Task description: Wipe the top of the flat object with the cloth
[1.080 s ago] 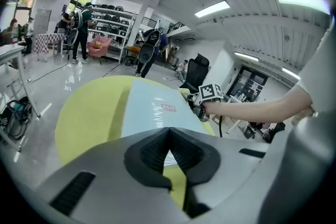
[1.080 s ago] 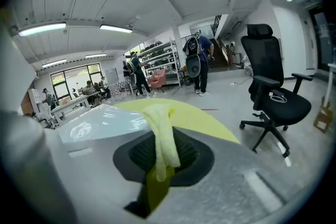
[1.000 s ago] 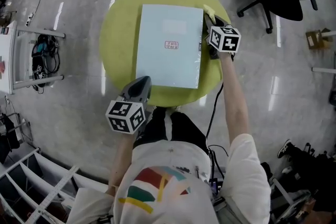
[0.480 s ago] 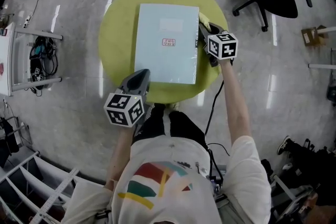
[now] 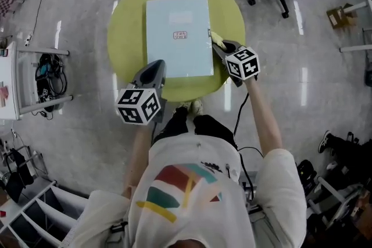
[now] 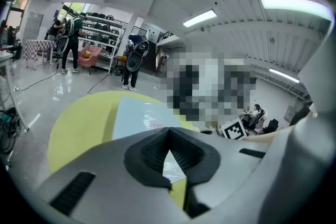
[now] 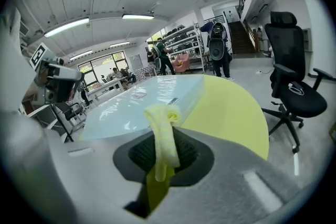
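Head view: the flat object (image 5: 177,38), a pale blue rectangular piece with a small red mark near its middle, lay on the round yellow-green table (image 5: 125,38). My left gripper (image 5: 156,65) was at the object's near edge, close to its left corner. My right gripper (image 5: 217,45) was at the object's right edge, with the yellow cloth (image 5: 216,38) at its tip against that edge. Left gripper view: my left fingers were closed together with nothing between them; beyond them I noted the object's glossy top and the table around it. I could not confirm whether the tips touched the object. Right gripper view: my right fingers were clamped on the cloth, which stood up between them as a folded strip, its upper end bunched over the object's near edge. Whether the cloth pressed on the surface could not be determined from this view. The table showed to the right of the object, and a black office chair (image 7: 294,86) stood on the floor beyond it.
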Available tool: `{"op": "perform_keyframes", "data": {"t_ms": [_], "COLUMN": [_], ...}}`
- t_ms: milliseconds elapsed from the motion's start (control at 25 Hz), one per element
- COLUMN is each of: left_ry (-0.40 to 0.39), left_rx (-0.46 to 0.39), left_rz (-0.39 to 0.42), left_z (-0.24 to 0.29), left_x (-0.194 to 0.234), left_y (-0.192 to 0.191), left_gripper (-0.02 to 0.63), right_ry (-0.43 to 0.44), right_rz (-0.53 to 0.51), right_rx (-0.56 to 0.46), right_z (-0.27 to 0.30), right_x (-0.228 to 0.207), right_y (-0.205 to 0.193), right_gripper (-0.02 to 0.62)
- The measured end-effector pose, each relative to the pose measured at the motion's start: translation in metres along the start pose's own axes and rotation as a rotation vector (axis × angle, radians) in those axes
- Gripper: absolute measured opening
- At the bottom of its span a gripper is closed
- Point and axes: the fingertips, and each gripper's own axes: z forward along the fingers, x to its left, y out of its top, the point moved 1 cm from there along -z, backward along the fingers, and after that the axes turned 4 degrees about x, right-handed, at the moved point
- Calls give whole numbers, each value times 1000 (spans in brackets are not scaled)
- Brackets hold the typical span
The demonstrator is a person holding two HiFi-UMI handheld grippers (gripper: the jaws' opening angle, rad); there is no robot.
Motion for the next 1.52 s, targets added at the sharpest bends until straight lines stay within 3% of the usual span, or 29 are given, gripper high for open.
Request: {"op": "perform_keyframes", "data": {"t_ms": [360,680,1360,1520], "left_ry": [-41,-70,-83,-75], "left_rx": [-93,-114,-148,-160], "left_rz": [32,49,85,79], "left_z": [-10,-13,-24,-27], "left_x": [-21,-33,-40,-37], "left_y": [38,38,44,46], "left_gripper": [14,14,14,14], "right_ry": [29,22,4,-36], "right_rz": [58,113,133,133], "right_rx": [40,45,53,60], "right_z": [-38,-50,-57,-58], "right_x": [55,82,93,84], "right_y": [-56,-90,-102,-96], "right_gripper": [28,28,28,28]}}
